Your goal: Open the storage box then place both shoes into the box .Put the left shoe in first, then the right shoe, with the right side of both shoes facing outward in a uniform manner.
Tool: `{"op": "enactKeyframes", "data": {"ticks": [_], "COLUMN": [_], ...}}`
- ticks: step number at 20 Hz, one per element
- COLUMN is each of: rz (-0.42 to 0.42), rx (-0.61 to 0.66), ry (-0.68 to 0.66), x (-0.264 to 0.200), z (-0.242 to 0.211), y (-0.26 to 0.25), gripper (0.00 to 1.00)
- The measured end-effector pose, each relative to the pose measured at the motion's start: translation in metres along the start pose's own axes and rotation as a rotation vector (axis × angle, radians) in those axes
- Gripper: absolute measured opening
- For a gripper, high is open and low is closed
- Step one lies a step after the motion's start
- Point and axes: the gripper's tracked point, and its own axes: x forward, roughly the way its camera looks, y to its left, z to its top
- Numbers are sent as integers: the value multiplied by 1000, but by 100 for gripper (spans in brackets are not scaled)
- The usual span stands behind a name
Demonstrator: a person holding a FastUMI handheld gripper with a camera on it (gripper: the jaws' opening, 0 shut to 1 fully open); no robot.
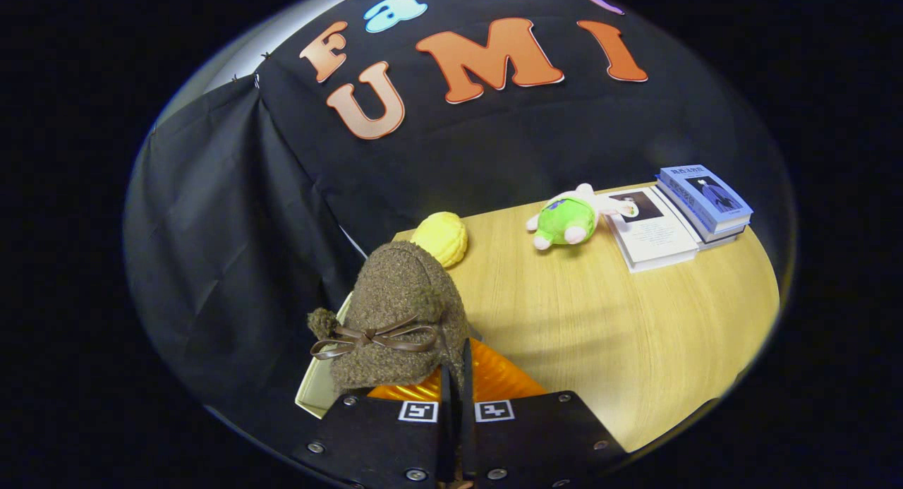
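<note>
Largest first: tabletop (635, 334), pale wood, mostly bare on the side away from the shoe. At its far end, beyond the tongs, a stack of books (705, 203) with a flat white booklet (652, 231) touching it, then a green plush toy (568, 221) just beside that, and a yellow bun-shaped thing (441, 238) farther along near the cloth wall.

Down to the task's own things. Fuzzy brown shoe (398, 312) with a thin bow, held up just ahead of the tongs (455, 404), toe pointing away. Tongs drawn nearly together, apparently clamped on the shoe's rear edge, with an orange lining (494, 379) showing right behind the grip. Cannot tell whether left shoe or right.

Under and beside the shoe, a pale cream rim (317, 390) peeking out at the tabletop's edge, likely the storage box, seemingly open. Inside hidden by the shoe, so no telling whether a first shoe already lies there.

Progress, as a guess: box open, one shoe in the grip and over the box, not yet set down. Left to do: lower it in, right side outward, release, then deal with the other shoe if not already placed.
</note>
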Motion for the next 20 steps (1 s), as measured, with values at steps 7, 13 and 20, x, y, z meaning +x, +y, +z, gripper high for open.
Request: {"op": "enactKeyframes", "data": {"ticks": [7,13,20], "rz": [50,-37,-161], "rx": [46,56,0], "ry": [51,99,80], "x": [32,62,69], "z": [-15,-45,-57], "y": [57,57,45], "gripper": [5,5,18]}}
